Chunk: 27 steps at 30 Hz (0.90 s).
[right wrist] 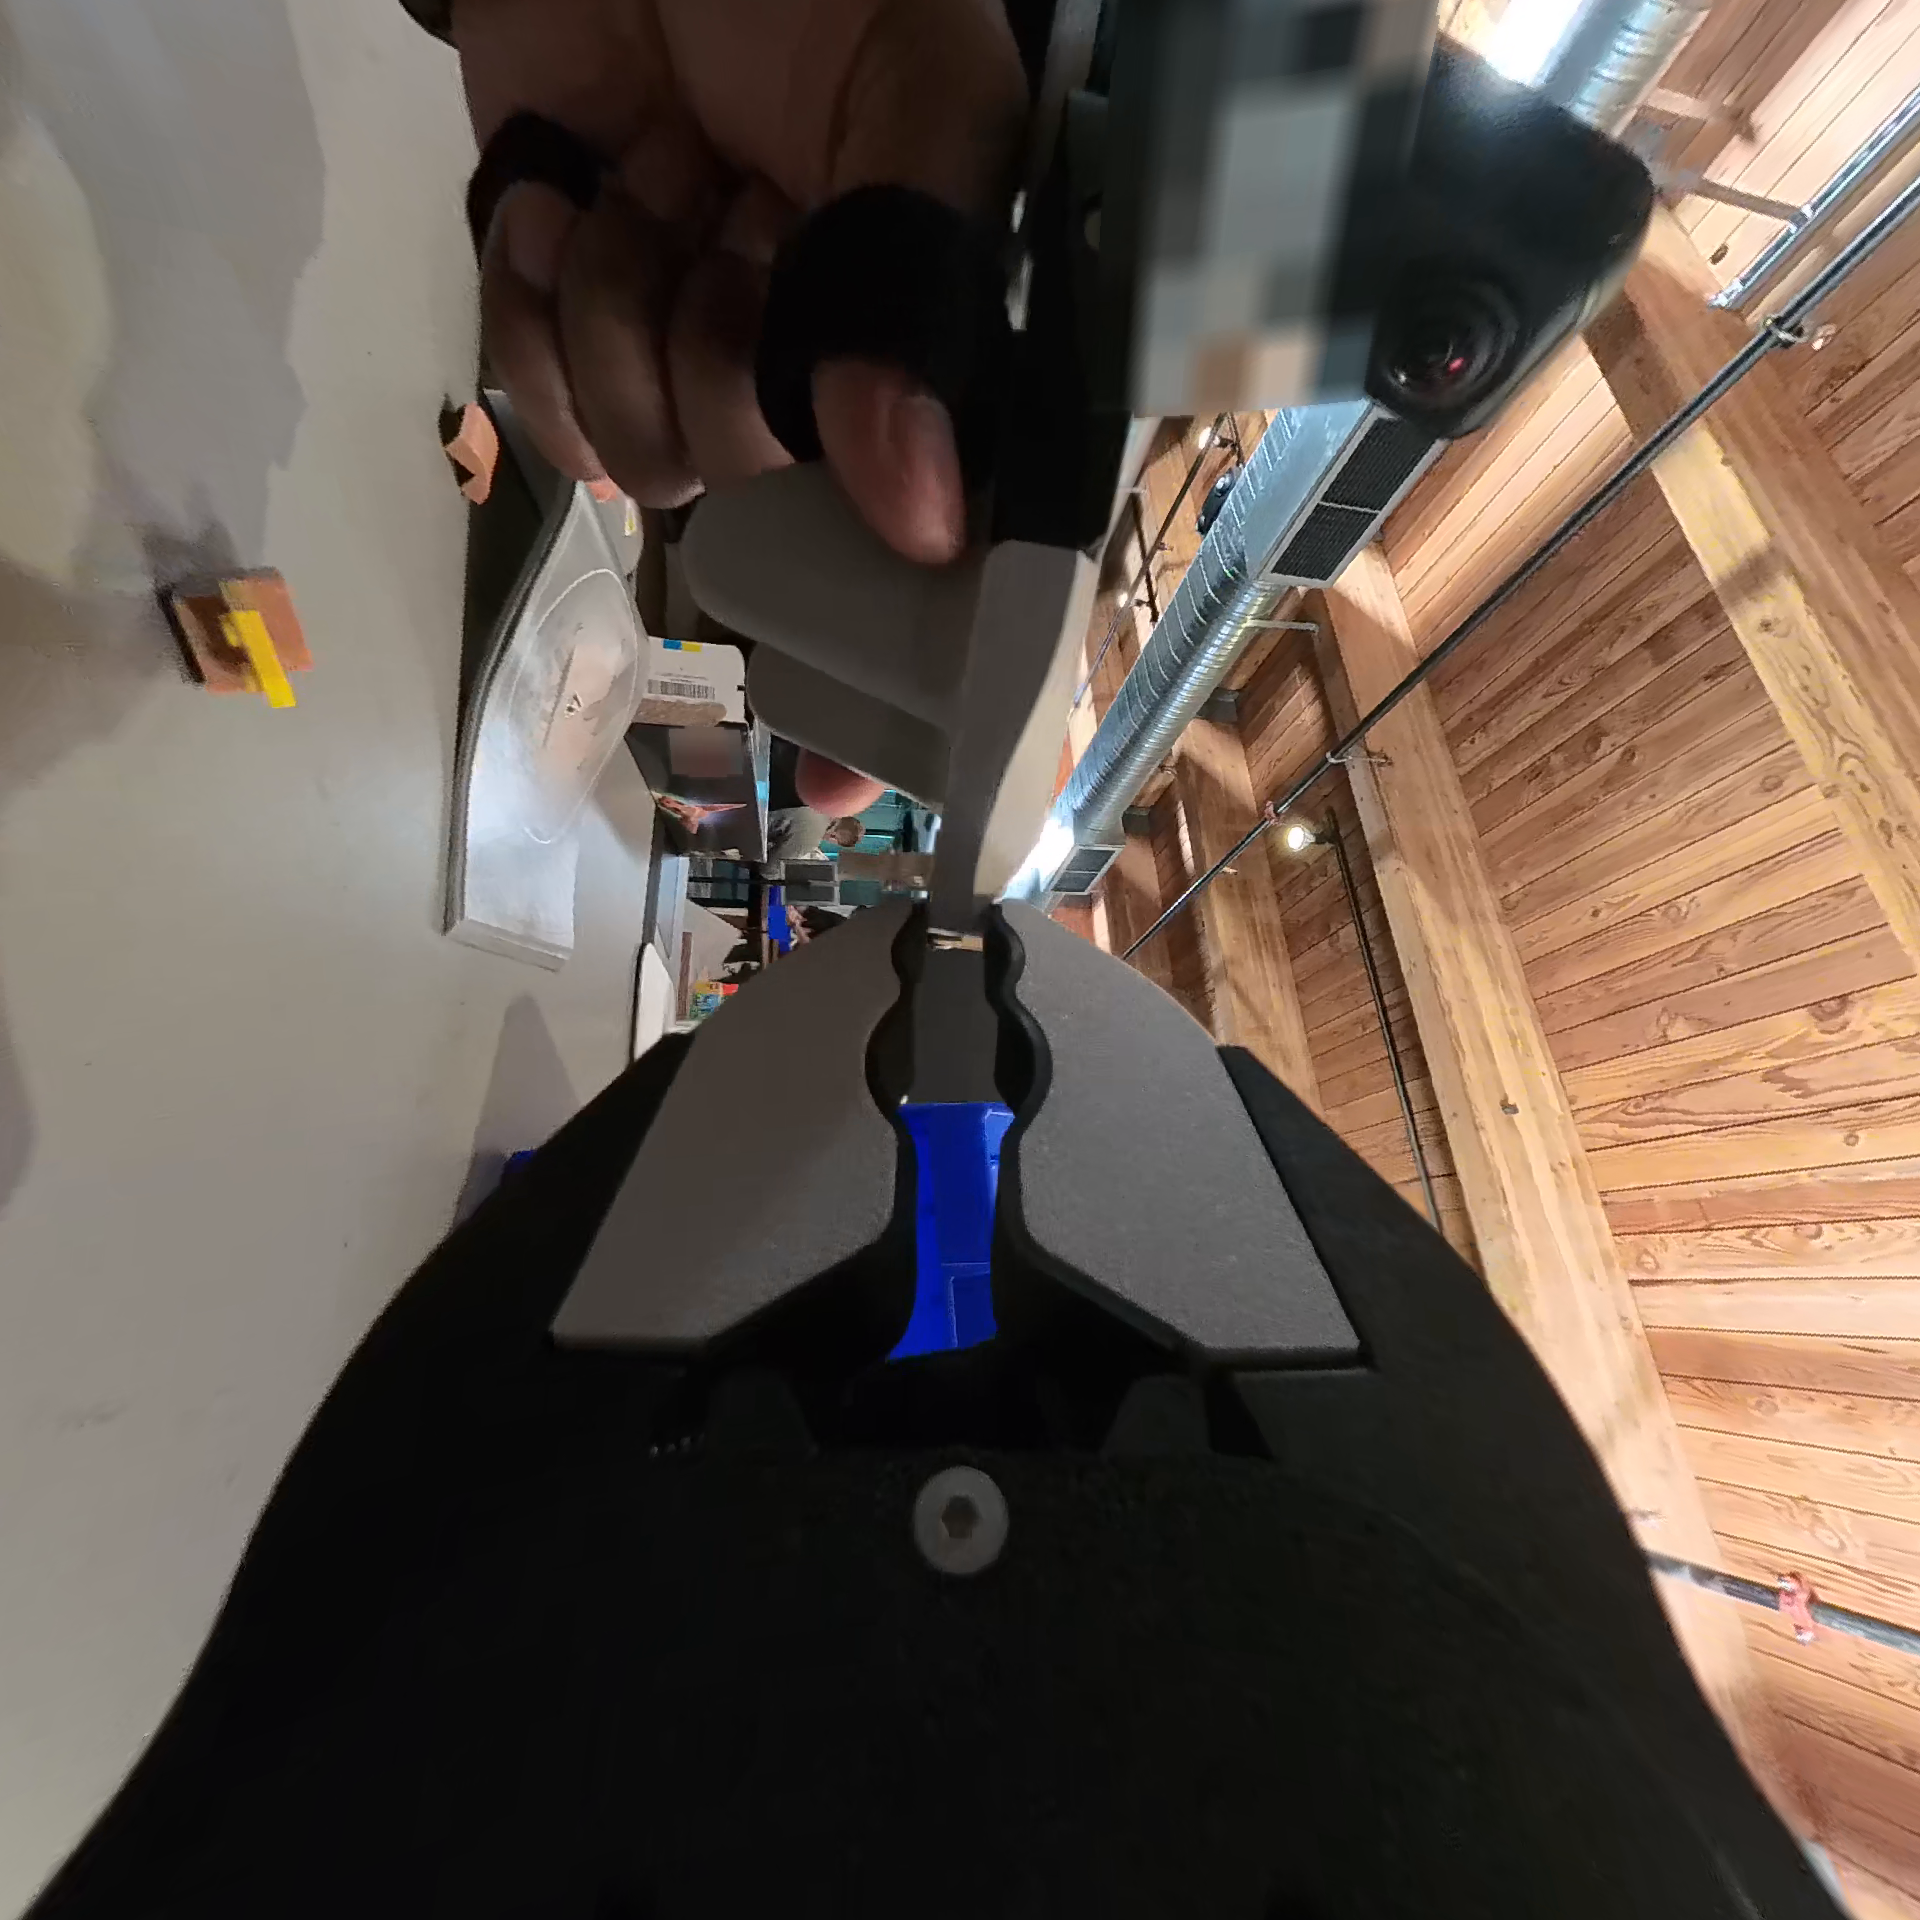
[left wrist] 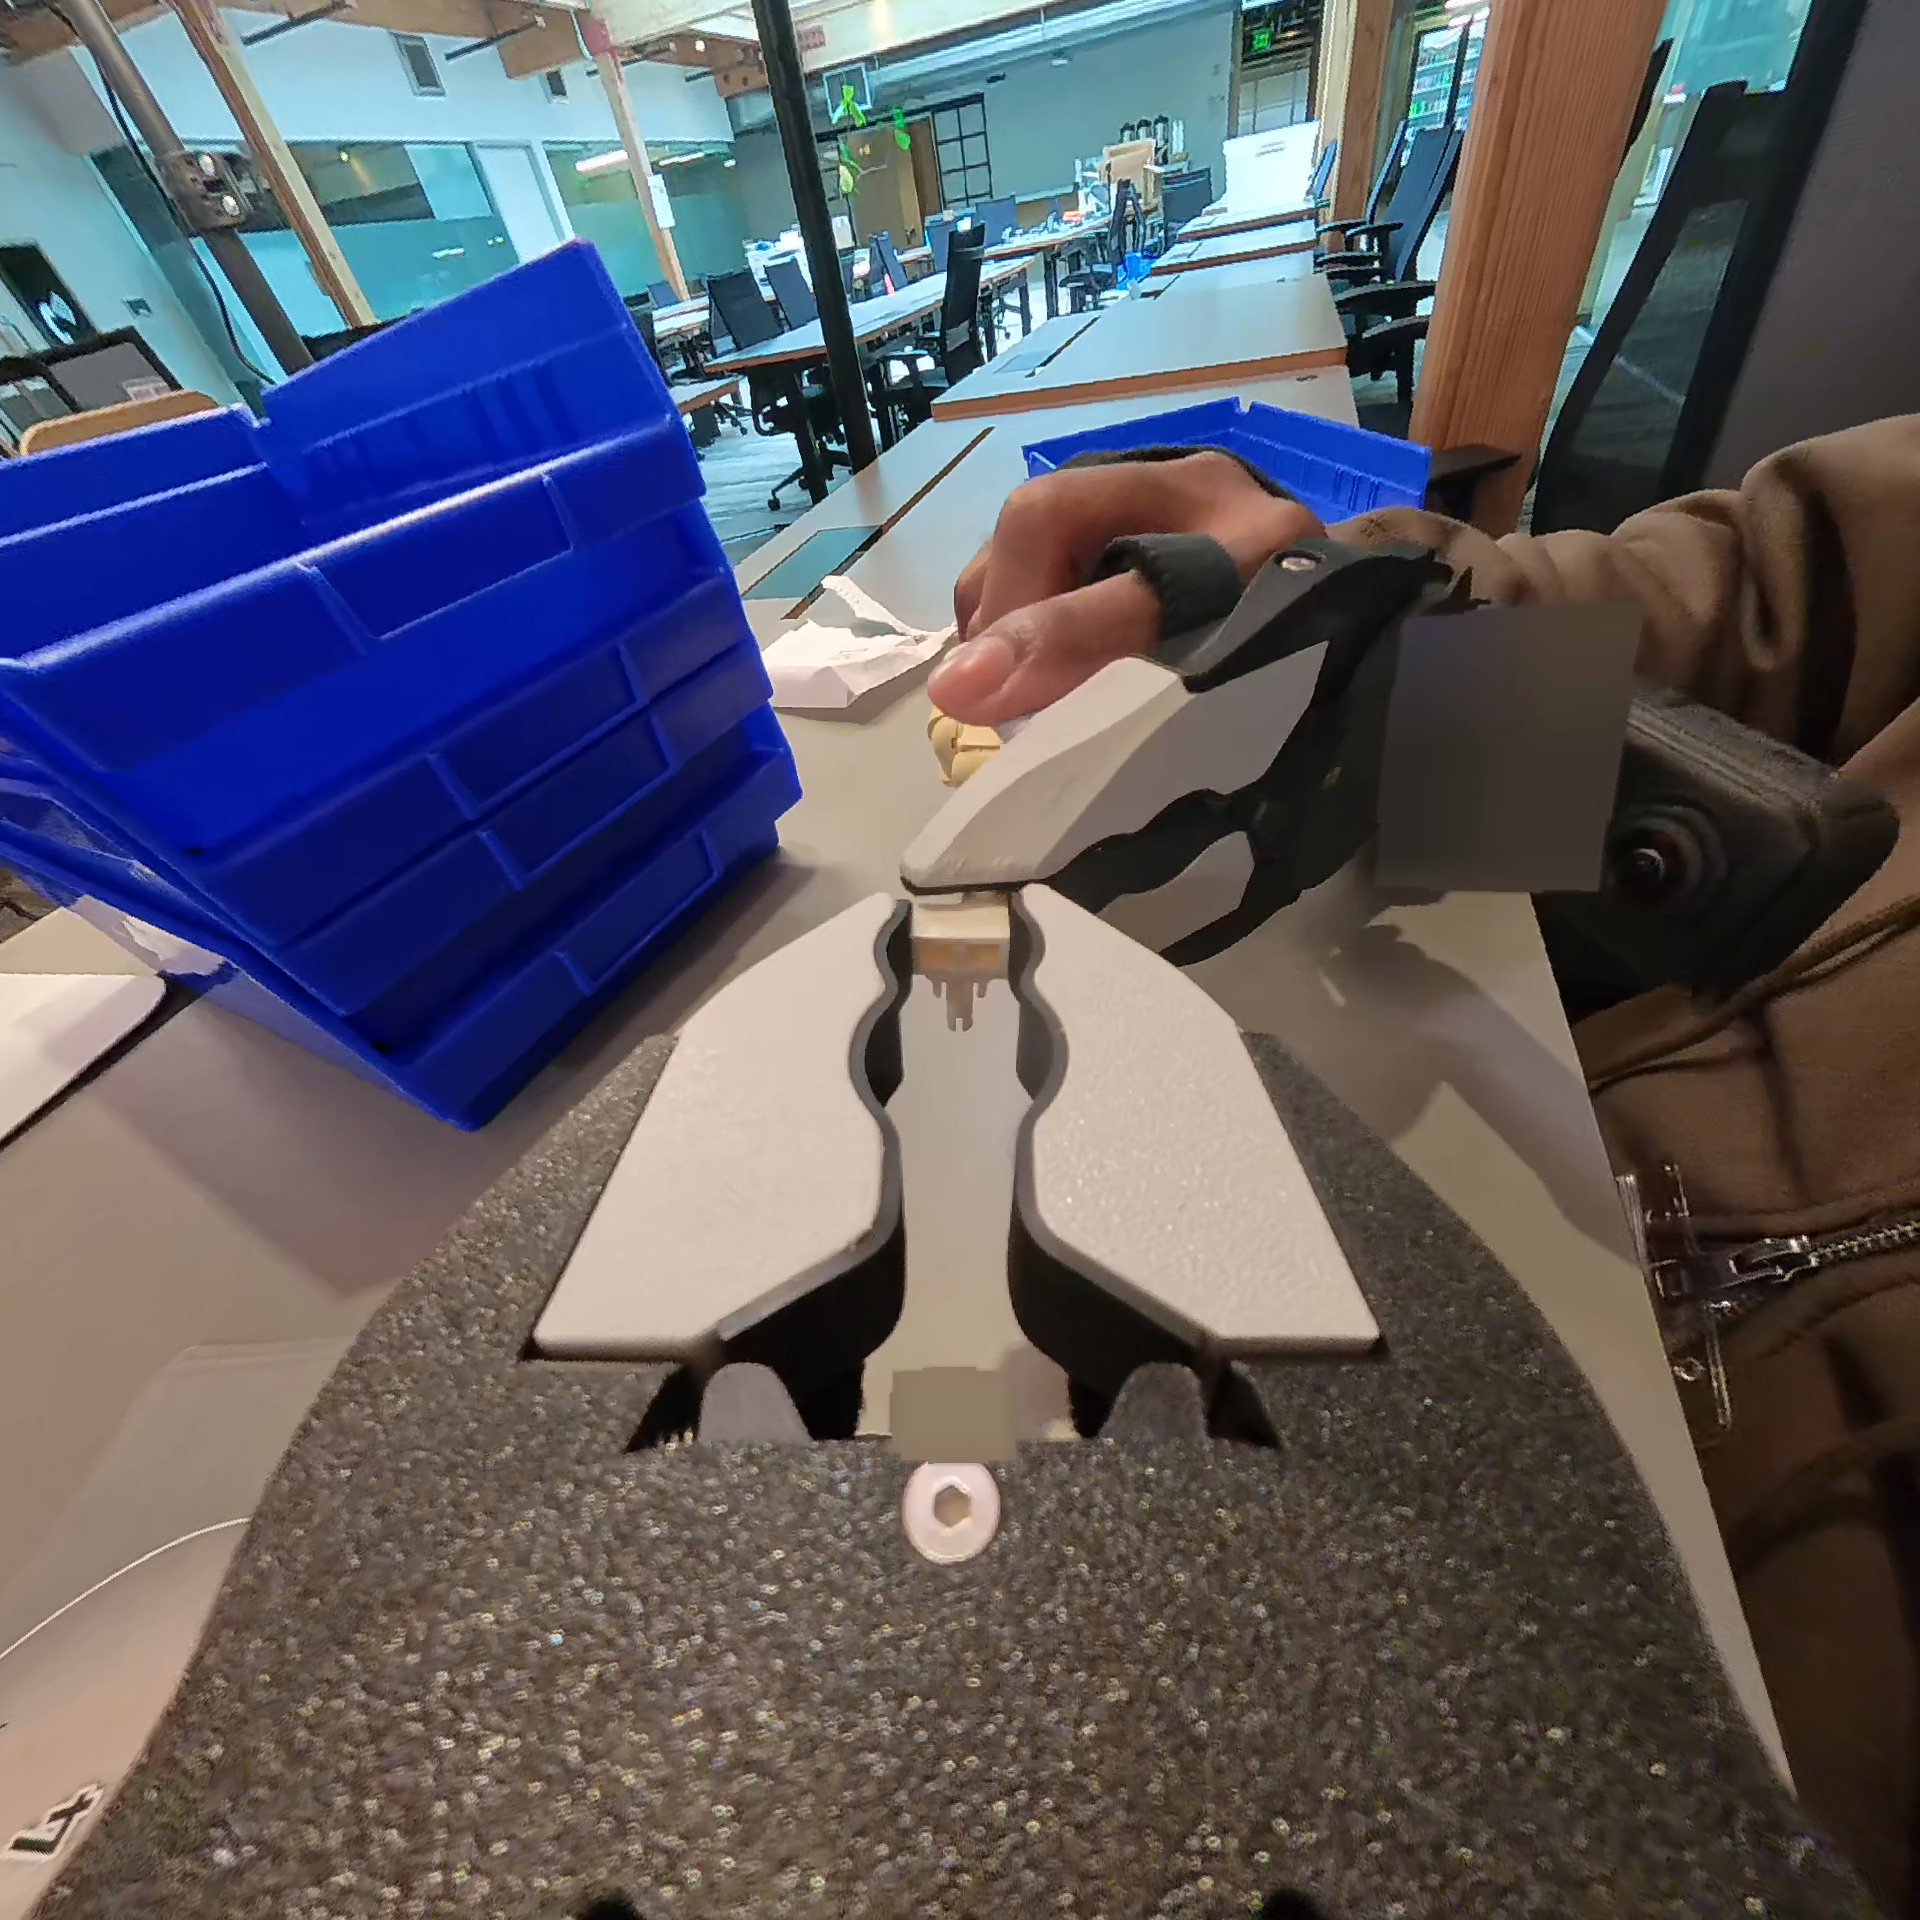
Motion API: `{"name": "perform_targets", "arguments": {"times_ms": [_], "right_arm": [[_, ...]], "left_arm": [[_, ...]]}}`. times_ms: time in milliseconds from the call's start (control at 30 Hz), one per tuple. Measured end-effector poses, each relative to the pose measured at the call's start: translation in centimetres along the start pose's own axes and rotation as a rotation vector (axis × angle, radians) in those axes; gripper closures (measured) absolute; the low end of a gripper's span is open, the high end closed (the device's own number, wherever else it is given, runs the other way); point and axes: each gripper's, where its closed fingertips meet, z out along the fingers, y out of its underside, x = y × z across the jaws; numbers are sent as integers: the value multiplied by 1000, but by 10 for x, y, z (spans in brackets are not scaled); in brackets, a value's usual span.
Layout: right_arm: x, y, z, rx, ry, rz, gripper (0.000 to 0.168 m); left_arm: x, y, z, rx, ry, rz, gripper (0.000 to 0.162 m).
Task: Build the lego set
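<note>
Left hand-held gripper (left wrist: 958, 914) clenches tan lego piece (left wrist: 958, 940); right hand-held gripper (right wrist: 951, 925) pinches it too.

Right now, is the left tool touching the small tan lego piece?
Touching: left wrist view shows the left tool clamping the small tan lego piece between its fingertips.

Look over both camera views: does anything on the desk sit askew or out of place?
The stack of blue bins leans, its layers skewed rather than squarely nested. A crumpled paper lies loose on the table beyond it. Nothing looks spilled or broken.
</note>
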Motion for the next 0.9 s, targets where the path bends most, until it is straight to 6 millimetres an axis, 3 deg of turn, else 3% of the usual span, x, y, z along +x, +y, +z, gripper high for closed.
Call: {"name": "perform_targets", "arguments": {"times_ms": [400,567,700,800,867,900], "right_arm": [[15,1,3,-67,41,192,159],[25,0,-1,-26,55,313,159],[44,27,-9,-36,102,479,159],[73,51,-10,-99,240,398,159],[102,84,-5,-221,350,349,159],[114,109,0,-328,376,347,159]], "left_arm": [[-2,-16,-6,84,-48,44,145],[4,-24,-10,146,19,-11,144],[-7,-35,-31,256,60,-141,145],[-15,-32,-33,246,31,-155,145],[-12,-29,-26,219,31,-141,145],[-10,-28,-23,207,35,-134,145]]}}
